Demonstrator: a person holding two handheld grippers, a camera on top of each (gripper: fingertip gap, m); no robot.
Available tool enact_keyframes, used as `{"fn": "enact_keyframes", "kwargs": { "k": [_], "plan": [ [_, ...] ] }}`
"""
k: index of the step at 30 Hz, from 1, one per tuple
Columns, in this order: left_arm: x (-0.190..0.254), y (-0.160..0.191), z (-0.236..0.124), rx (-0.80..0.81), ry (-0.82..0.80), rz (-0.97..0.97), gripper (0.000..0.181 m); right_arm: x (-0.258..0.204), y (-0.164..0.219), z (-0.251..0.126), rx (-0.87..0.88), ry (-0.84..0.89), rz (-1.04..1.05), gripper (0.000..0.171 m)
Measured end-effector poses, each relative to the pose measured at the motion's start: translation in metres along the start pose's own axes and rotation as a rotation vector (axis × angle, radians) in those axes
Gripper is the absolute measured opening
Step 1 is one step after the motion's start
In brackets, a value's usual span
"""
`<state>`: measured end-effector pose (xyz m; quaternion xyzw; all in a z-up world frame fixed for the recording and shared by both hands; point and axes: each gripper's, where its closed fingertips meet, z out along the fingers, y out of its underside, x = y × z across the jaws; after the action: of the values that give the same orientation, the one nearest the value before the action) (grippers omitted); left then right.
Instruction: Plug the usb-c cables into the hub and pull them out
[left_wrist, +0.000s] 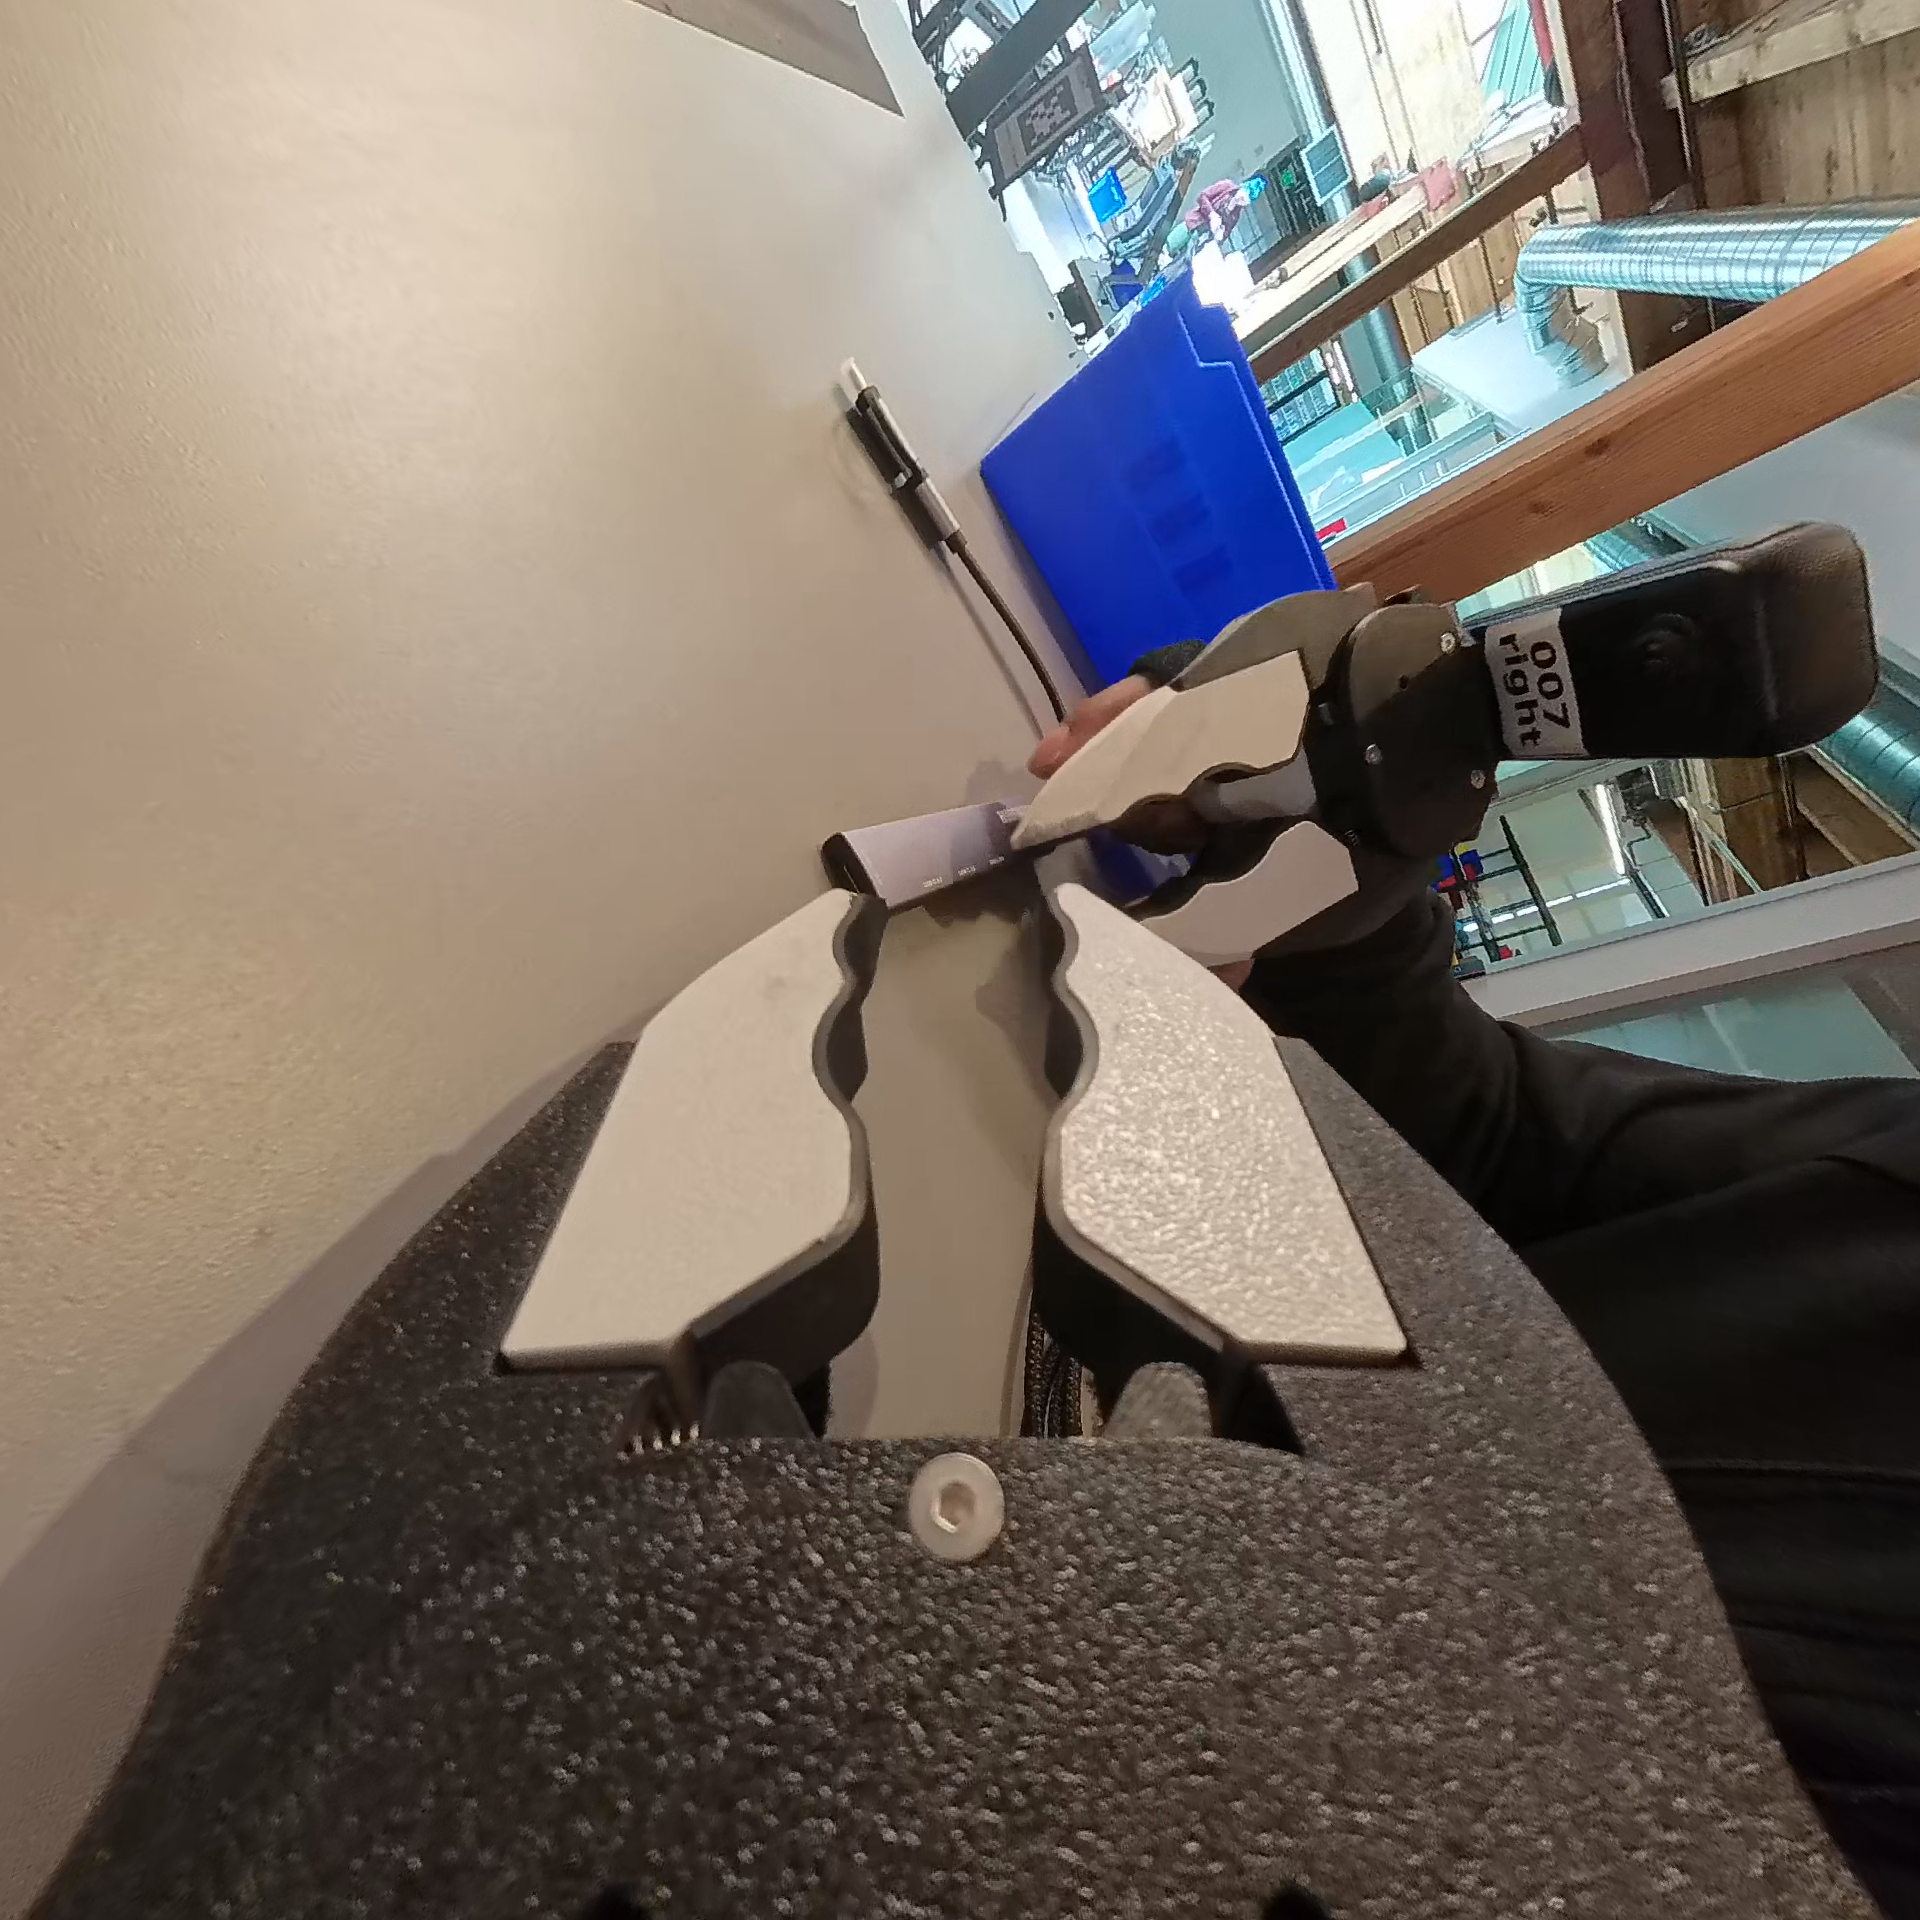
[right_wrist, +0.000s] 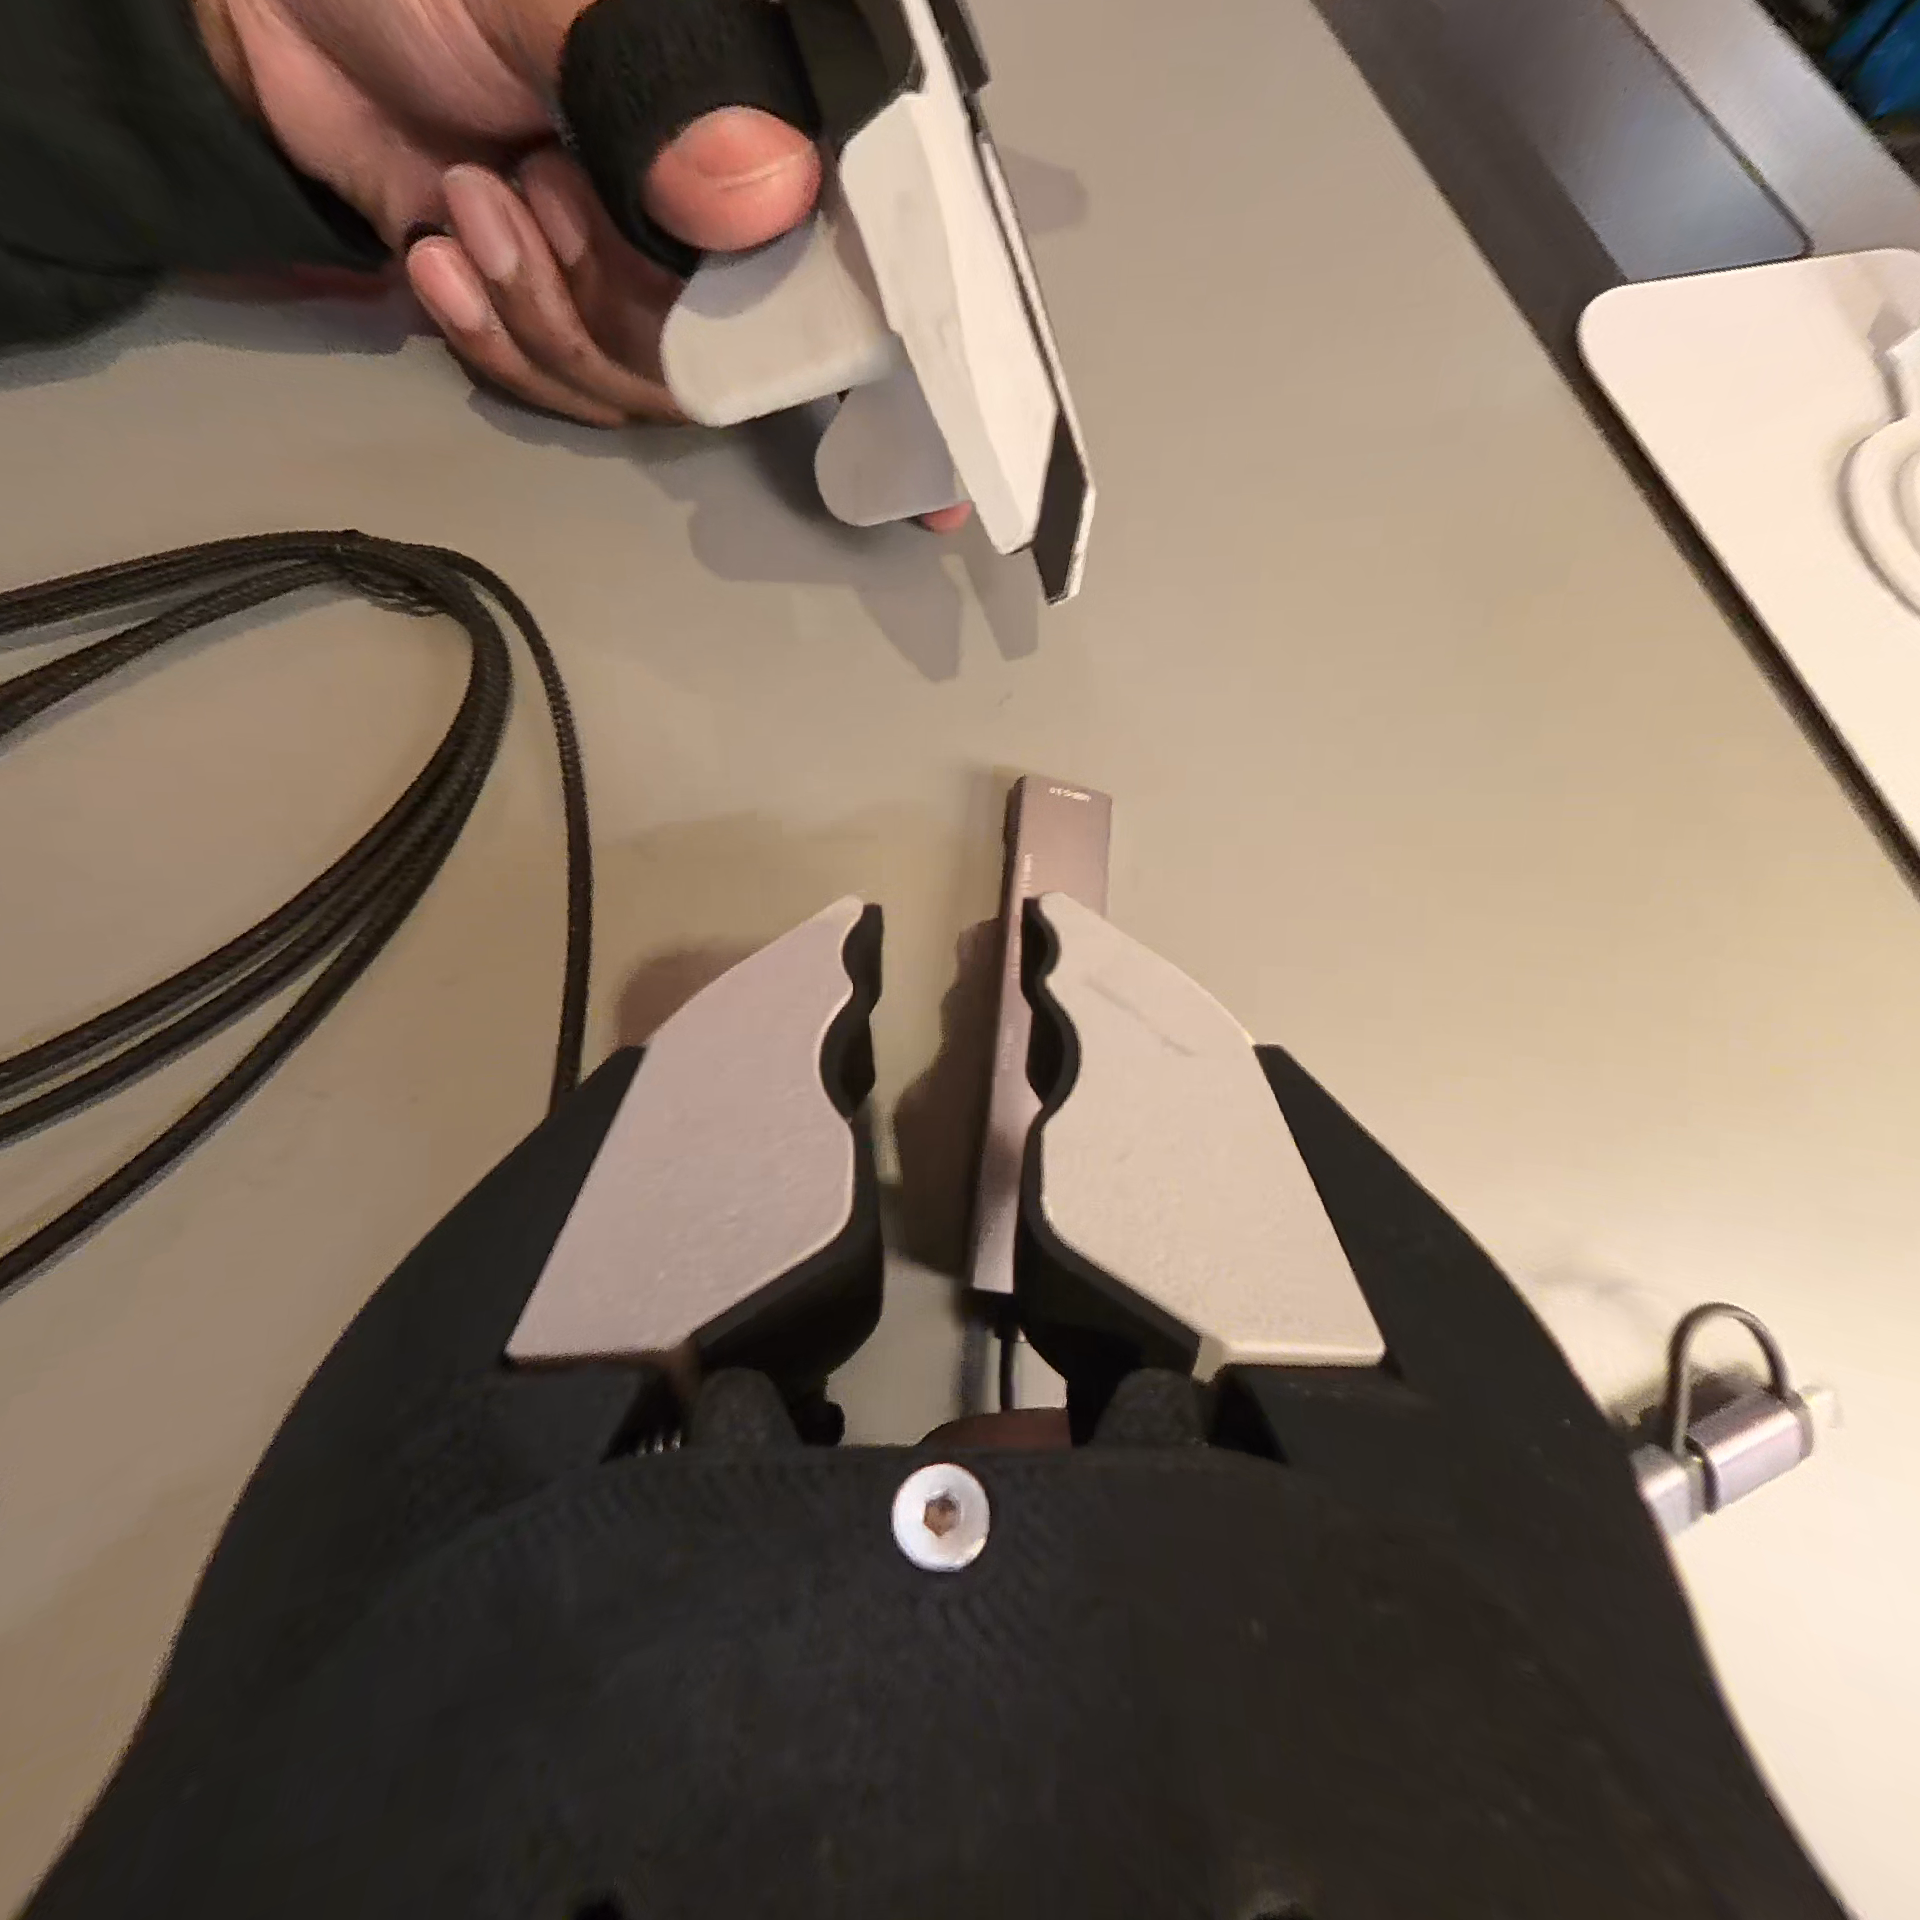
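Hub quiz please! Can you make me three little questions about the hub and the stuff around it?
1. True or false: the right gripper is squeezed shut on the hub.
2. What colour is the bin behind the hub? A red, B blue, C green.
3. Fill the gap: in the right wrist view, the black braided cables lie to the ___ of the hub.

Key: 1 false, its jaws stand apart and the hub lies on the table; 2 B; 3 left.

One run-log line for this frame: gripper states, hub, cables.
left gripper: open, empty | right gripper: open, over slim grey metal hub | hub: on table | black braided cables: loose on table, ungripped
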<state>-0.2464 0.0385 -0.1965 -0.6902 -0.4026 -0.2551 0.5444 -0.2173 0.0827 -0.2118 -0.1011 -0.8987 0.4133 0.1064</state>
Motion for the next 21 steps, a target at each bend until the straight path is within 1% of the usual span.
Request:
{"fn": "enact_keyframes", "kwargs": {
  "k": [4,8,16,21],
  "plan": [
    [0.000,0.001,0.001,-0.004,-0.004,0.002,0.031,-0.017,0.001,0.002,-0.027,-0.084,-0.012,0.026],
    [0.000,0.001,0.000,-0.002,-0.003,0.001,0.031,-0.026,0.001,0.005,-0.034,-0.124,-0.026,0.025],
    [0.001,0.002,0.000,-0.006,0.002,0.007,0.031,-0.008,0.003,0.003,-0.030,-0.045,0.004,0.025],
    [0.002,0.002,0.001,-0.008,-0.002,0.009,0.031,-0.013,0.004,0.000,-0.043,-0.075,0.020,0.025]
  ]
}}
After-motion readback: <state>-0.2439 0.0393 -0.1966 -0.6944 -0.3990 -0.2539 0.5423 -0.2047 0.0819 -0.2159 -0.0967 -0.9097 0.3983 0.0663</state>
